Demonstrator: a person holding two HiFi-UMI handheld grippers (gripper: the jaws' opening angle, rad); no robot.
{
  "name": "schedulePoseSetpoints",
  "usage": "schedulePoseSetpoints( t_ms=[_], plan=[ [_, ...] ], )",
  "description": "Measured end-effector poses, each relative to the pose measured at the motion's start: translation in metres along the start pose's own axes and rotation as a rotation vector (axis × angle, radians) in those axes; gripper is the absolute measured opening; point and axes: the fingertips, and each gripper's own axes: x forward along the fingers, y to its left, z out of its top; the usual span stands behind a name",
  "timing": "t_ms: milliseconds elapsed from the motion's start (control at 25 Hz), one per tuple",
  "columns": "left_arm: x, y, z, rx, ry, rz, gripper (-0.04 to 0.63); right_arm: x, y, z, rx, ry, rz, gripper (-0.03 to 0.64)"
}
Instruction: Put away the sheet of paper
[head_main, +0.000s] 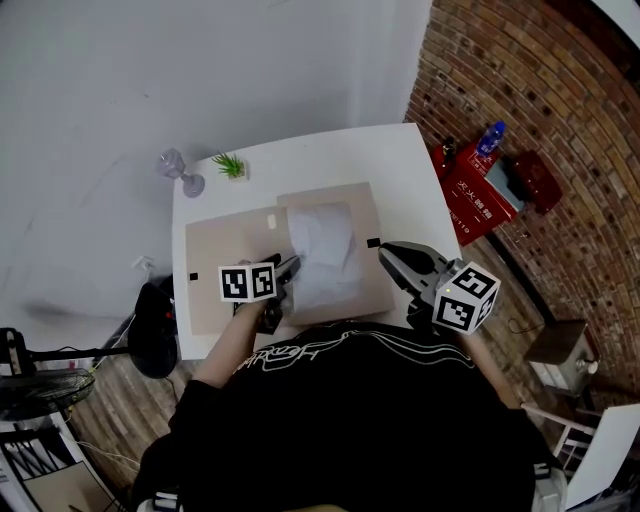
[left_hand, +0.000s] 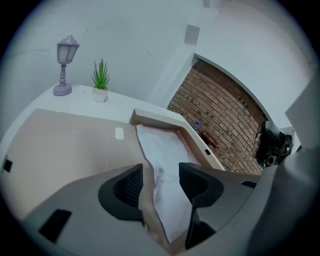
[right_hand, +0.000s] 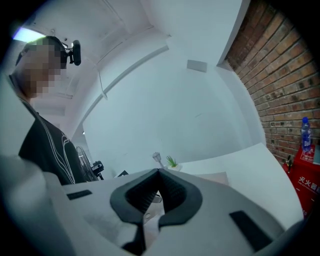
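Observation:
A white, slightly crumpled sheet of paper (head_main: 325, 252) lies on the right half of an open beige folder (head_main: 225, 255) on the white table (head_main: 400, 160). My left gripper (head_main: 287, 268) hovers at the sheet's near left edge. In the left gripper view its jaws stand well apart, with the paper (left_hand: 160, 147) showing between and beyond them, and the pads do not press on it. At the folder's right edge my right gripper (head_main: 385, 252) is raised, and its fingertips (right_hand: 159, 172) meet with nothing seen between them.
A small lamp ornament (head_main: 180, 170) and a potted plant (head_main: 230, 165) stand at the table's far left corner. Right of the table, against the brick wall, sits a red crate (head_main: 480, 190) with a water bottle. A black stool (head_main: 155, 335) and a fan stand at the left.

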Motion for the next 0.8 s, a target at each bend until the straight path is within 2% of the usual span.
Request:
schedulePoseSetpoints(
  t_ms=[120,200,320,400,480,560,640,800],
  plan=[
    [-0.022,-0.014,0.011,0.004,-0.047,-0.059,0.236,0.002,0.003,-0.002,0.007,0.009,0.011,0.002],
    [-0.04,-0.039,0.023,0.017,-0.101,-0.147,0.23,0.003,0.006,-0.004,0.007,0.018,0.02,0.002],
    [-0.064,-0.083,0.046,0.126,-0.168,-0.246,0.213,0.003,0.009,-0.003,0.003,0.026,0.032,0.002],
    [-0.079,-0.107,0.061,0.207,-0.207,-0.282,0.167,0.004,0.011,0.001,-0.008,0.026,0.04,0.002],
    [-0.094,-0.127,0.071,0.251,-0.253,-0.323,0.122,0.007,0.016,0.005,-0.019,0.02,0.057,0.002],
    [-0.108,-0.139,0.08,0.251,-0.316,-0.356,0.07,0.011,0.021,0.01,-0.03,0.013,0.072,0.002],
    [-0.117,-0.146,0.087,0.234,-0.372,-0.373,0.054,0.014,0.025,0.014,-0.044,0.009,0.08,0.002],
    [-0.123,-0.153,0.084,0.255,-0.381,-0.394,0.04,0.018,0.033,0.017,-0.024,0.001,0.114,0.002]
  ],
)
